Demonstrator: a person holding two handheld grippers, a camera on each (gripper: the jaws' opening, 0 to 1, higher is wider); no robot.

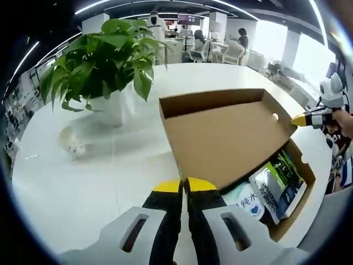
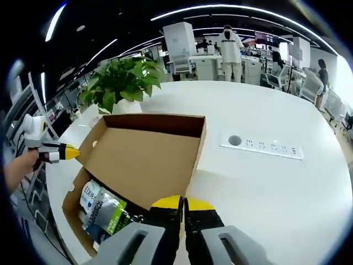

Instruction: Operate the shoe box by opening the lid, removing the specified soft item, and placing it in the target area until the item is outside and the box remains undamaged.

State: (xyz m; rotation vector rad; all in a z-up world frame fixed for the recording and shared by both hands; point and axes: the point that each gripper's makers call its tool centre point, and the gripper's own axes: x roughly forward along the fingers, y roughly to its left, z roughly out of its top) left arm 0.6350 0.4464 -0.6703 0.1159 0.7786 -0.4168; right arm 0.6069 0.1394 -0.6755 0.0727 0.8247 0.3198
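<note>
The box [image 1: 278, 207] sits on a white table [image 1: 83, 187] with its lid [image 1: 226, 138] swung up and open. In the left gripper view, the left gripper [image 1: 185, 186] has its yellow-tipped jaws pressed together with nothing between them, resting just at the near edge of the raised lid. The packets [image 1: 276, 185] lie inside the box, just right of and beyond those tips. The right gripper [image 1: 300, 119] comes in from the right, its yellow tip at the lid's far corner.

In the right gripper view, the right gripper [image 2: 183, 204] also has its jaws closed together and empty, at the lid's [image 2: 146, 157] lower edge. The soft packets [image 2: 105, 212] lie in the box [image 2: 74, 215] to the left of the tips, close by. The left gripper [image 2: 66, 151] reaches in from the left, touching the lid's corner.

A plant [image 1: 102, 63] stands on the table beyond the box, and a power strip [image 2: 262, 146] is set into the tabletop.
</note>
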